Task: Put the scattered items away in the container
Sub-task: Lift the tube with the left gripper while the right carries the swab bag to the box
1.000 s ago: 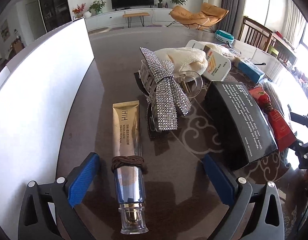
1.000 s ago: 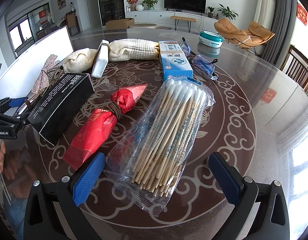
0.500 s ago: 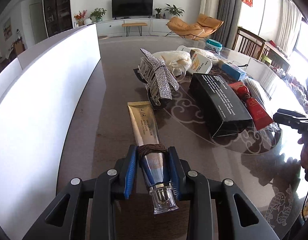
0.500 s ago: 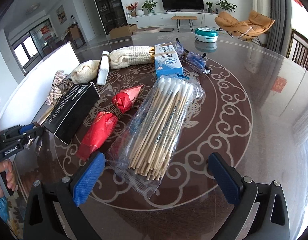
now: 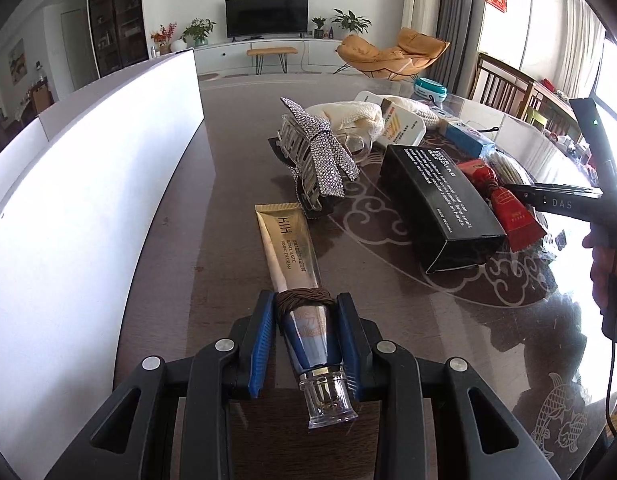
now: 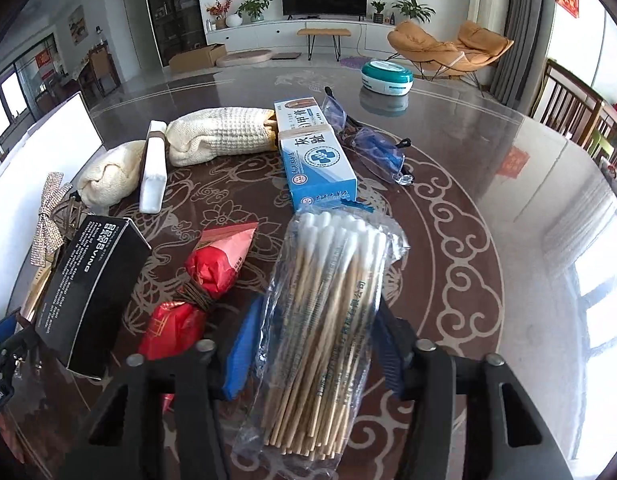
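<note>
Spreading across both views is the dark glossy desk (image 5: 180,264) with its pale scroll pattern, and along its left edge stands the big white container (image 5: 80,184), wall upright, well apart from the clutter. On to the black box (image 5: 440,204), lying flat on the desk, with the red packet (image 5: 512,216) just beside it on its right. Over in the right wrist view that same black box (image 6: 88,292) and red packet (image 6: 200,288) lie left of the action, while the blue and white box (image 6: 316,160) sits farther back, touching a cream knitted pouch (image 6: 220,136).

Now the bag of cotton swabs (image 6: 328,312): it lies lengthwise between the blue pads of the right tool (image 6: 312,344), whose jaws are closing at this moment. The plastic bulges at the pads, but I cannot tell whether they are pressing on it yet.

Next, the sparkly bow hair clip (image 5: 316,160), resting on the desk just beyond the gold tube (image 5: 296,280). That tube is the left tool's (image 5: 306,340) catch: jaws drawn narrow, both pads clamped on its lower end near the clear cap, right below a brown hair tie (image 5: 304,298) looped around it. The tube's flat end points away, toward the clip.
</note>
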Action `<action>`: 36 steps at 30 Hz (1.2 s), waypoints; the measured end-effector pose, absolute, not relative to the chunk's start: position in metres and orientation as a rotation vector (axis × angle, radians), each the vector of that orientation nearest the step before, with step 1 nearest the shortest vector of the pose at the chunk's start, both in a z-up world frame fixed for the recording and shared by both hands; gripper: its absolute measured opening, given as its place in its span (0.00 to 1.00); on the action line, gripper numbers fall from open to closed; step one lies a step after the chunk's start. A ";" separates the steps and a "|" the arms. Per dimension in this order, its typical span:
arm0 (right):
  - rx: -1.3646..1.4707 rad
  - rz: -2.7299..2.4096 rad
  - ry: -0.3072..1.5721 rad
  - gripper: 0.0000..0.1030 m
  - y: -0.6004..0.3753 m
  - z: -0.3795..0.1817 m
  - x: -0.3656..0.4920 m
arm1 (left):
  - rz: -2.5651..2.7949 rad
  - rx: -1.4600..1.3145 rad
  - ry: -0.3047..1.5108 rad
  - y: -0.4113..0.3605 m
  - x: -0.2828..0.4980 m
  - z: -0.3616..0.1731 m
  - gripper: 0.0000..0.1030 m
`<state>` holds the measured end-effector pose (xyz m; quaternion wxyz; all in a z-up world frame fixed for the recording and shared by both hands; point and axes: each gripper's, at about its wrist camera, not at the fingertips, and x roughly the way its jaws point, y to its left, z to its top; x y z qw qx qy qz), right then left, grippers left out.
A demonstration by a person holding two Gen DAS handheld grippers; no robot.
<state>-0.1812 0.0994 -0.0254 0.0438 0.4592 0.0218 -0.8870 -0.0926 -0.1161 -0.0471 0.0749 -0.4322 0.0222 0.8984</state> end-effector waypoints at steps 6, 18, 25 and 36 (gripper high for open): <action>1.347 -2.667 0.091 0.34 0.113 -0.026 -0.134 | 2.706 -1.298 0.111 -0.111 -0.093 -0.048 0.30; 1.234 -2.581 0.179 0.34 0.109 -0.029 -0.043 | 2.620 -1.254 0.144 -0.051 -0.047 -0.046 0.30; 1.276 -2.615 0.099 0.70 0.119 -0.028 -0.051 | 2.640 -1.287 0.091 -0.057 -0.049 -0.047 0.76; 1.304 -2.619 0.112 0.85 0.119 -0.032 -0.054 | 2.649 -1.354 0.153 -0.050 -0.057 -0.052 0.88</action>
